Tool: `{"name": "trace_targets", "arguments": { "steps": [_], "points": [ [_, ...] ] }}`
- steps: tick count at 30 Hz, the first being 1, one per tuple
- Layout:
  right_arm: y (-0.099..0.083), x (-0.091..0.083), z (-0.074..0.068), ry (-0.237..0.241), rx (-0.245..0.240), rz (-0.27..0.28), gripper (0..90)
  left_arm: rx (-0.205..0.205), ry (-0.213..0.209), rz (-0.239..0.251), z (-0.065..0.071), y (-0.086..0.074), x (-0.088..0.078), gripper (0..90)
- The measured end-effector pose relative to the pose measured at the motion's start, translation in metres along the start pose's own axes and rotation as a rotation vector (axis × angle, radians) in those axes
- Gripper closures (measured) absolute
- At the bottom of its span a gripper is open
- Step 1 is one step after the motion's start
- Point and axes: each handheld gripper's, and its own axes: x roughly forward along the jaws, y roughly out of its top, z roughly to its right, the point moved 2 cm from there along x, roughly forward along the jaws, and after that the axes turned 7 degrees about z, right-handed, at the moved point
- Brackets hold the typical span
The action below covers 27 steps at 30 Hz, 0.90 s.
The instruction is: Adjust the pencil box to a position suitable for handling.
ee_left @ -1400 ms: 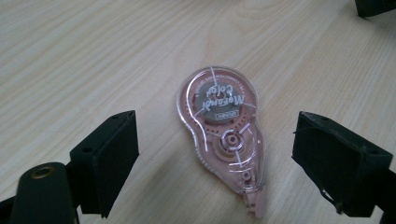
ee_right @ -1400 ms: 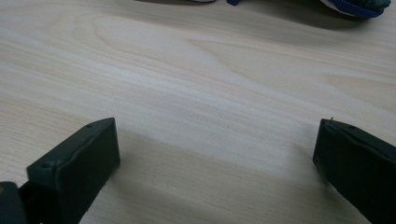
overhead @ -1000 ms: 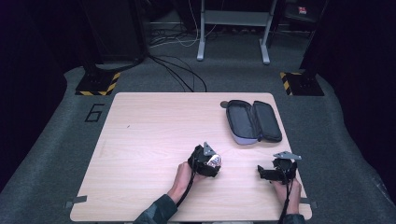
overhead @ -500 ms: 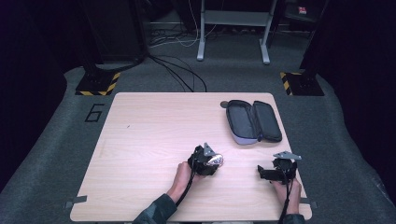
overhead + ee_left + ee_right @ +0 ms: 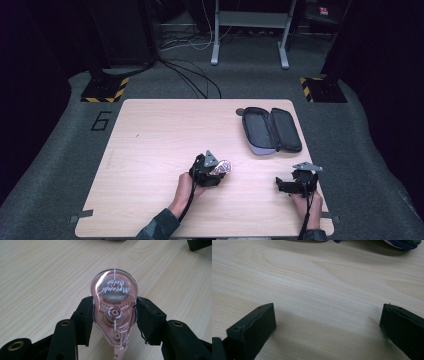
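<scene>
A clear pink correction-tape dispenser (image 5: 113, 307) with a rounded, teardrop body sits between the two black jaws of my left gripper (image 5: 114, 303), which press on its flanks. In the high view my left gripper (image 5: 219, 170) is held at the table's front middle, and the pink dispenser (image 5: 222, 166) pokes out to the right, just above the wood. My right gripper (image 5: 281, 186) rests near the front right corner, pointing left. In its own view my right gripper (image 5: 327, 317) stands open over bare wood with nothing between its jaws.
An open dark zip case (image 5: 272, 130) with a blue edge lies at the back right of the wooden table (image 5: 160, 140); its edge (image 5: 404, 242) is far ahead in the right gripper view. Cables and stand legs cover the floor beyond.
My left gripper has closed on the pink dispenser and shifted a little with it, slightly off the table. The right gripper has stayed where it was.
</scene>
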Motion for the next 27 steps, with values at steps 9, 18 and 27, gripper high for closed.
{"name": "trace_targets", "arguments": {
  "steps": [9,18,27],
  "points": [
    [0.000,0.000,0.000,0.000,0.000,0.000,0.1,-0.058,0.094,0.045,-0.026,-0.018,-0.043,49.8],
    [0.000,0.000,0.000,0.000,0.000,0.000,0.0,-0.110,0.190,0.069,-0.052,-0.043,-0.082,49.8],
    [0.000,0.000,0.000,0.000,0.001,0.000,0.1,-0.189,0.320,0.061,-0.086,-0.079,-0.118,49.8]
  ]
}}
